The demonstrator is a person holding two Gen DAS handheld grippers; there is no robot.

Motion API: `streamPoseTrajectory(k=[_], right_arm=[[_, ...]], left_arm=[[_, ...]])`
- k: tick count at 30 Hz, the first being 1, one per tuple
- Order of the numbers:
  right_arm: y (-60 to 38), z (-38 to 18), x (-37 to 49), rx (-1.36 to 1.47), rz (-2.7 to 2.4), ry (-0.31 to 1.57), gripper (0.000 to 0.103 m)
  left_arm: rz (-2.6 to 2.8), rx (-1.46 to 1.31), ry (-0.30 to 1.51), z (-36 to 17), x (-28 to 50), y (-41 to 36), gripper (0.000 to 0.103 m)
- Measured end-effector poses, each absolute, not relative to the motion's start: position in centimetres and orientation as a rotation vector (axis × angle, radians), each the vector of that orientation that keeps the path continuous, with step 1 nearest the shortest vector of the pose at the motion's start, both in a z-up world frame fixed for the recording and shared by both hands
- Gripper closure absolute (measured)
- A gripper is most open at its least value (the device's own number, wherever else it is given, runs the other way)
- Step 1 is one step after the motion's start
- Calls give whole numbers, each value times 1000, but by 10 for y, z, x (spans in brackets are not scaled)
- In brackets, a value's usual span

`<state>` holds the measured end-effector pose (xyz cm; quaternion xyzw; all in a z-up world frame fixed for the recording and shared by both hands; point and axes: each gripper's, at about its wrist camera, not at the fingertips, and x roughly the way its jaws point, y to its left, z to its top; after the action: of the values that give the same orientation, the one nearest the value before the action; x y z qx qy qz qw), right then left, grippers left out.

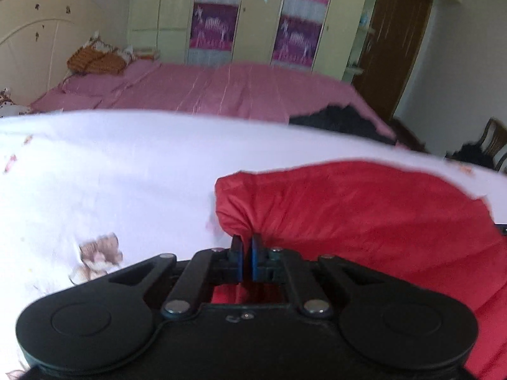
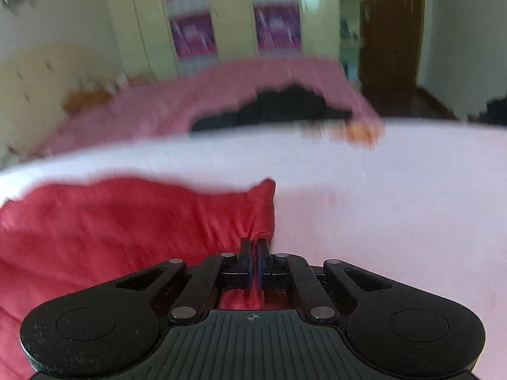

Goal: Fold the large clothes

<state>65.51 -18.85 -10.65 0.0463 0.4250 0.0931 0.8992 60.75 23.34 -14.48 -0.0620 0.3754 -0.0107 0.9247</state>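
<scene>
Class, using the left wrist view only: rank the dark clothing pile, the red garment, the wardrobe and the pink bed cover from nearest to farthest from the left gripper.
1. Red garment: pinched in the left gripper, spreading to the right.
2. Dark clothing pile: beyond the white sheet, right of centre.
3. Pink bed cover: most of it stretches behind the pile, across the middle.
4. Wardrobe: against the far wall.
</scene>
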Motion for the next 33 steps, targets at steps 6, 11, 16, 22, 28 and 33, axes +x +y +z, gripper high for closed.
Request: streamPoseTrajectory(k=[6, 11, 16, 22, 28, 33], right_arm=[[-187, -109, 654, 100, 178, 874, 100], [-192, -66, 613, 97, 160, 701, 23], [-141, -44, 560, 3, 403, 649, 34], [-69, -80, 558, -173, 460, 752, 36], [-84, -110, 576, -85, 427, 825, 36], [-84, -76, 561, -88, 393, 799, 36]], left_arm=[[4, -109, 770, -149, 606, 232, 87], [210, -31, 645, -112, 567, 227, 12], [12, -98, 581, -85, 516, 184, 28], [-56, 19, 688, -125, 526, 120, 24], [-22, -59, 712, -144, 534, 143, 23], [-6, -67, 705, -125, 519, 140, 28]])
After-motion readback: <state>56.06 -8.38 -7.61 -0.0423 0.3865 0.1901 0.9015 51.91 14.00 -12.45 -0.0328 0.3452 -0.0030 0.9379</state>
